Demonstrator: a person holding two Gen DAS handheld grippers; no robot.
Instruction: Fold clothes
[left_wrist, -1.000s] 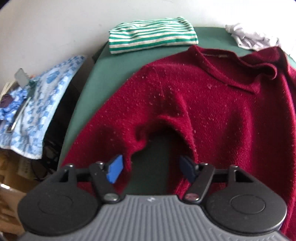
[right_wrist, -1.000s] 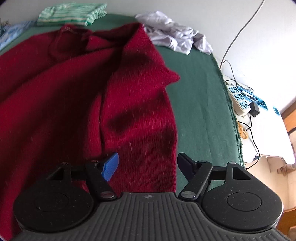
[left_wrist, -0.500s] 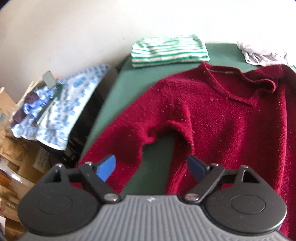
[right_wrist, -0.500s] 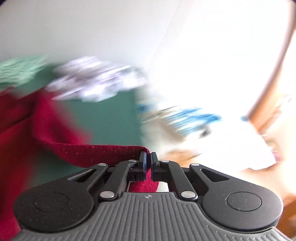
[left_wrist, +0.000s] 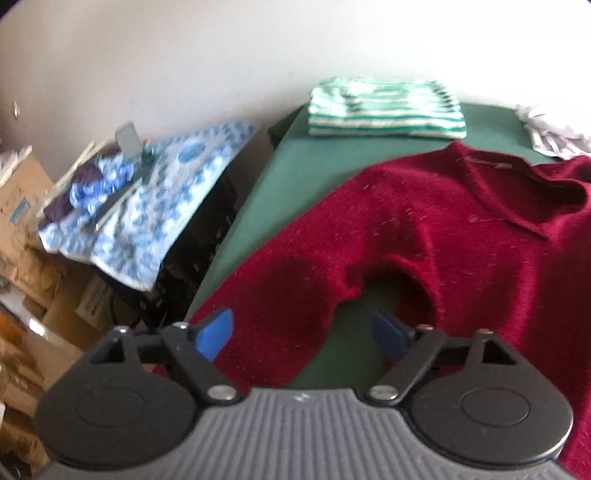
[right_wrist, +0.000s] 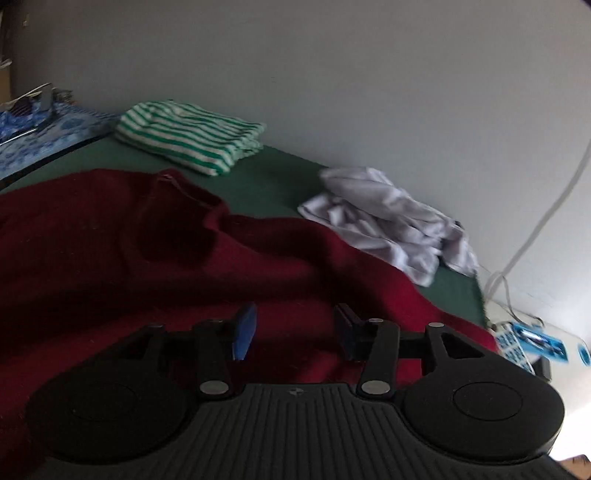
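A dark red sweater (left_wrist: 461, 240) lies spread on the green table (left_wrist: 295, 177), collar toward the wall, its left sleeve bent forward. My left gripper (left_wrist: 301, 328) hovers over that sleeve near the armpit gap. Its jaws are closing but stand wide, with nothing pressed between them. In the right wrist view the sweater (right_wrist: 110, 258) is bunched, its right side lying in folds. Low over that side, my right gripper (right_wrist: 295, 325) has its jaws opening, and no cloth is pinched between the blue pads.
A folded green-and-white striped shirt (left_wrist: 384, 107) sits at the table's far left corner. A crumpled white garment (right_wrist: 388, 225) lies at the far right. A blue patterned cloth (left_wrist: 155, 199) covers a stand left of the table, beside cardboard boxes (left_wrist: 22, 199). A power strip (right_wrist: 517, 339) and a cable (right_wrist: 546, 221) are on the right.
Half a second ago my right gripper was shut on the sweater's edge; it has let go and swung back over the sweater. My left gripper has risen and drawn back slightly.
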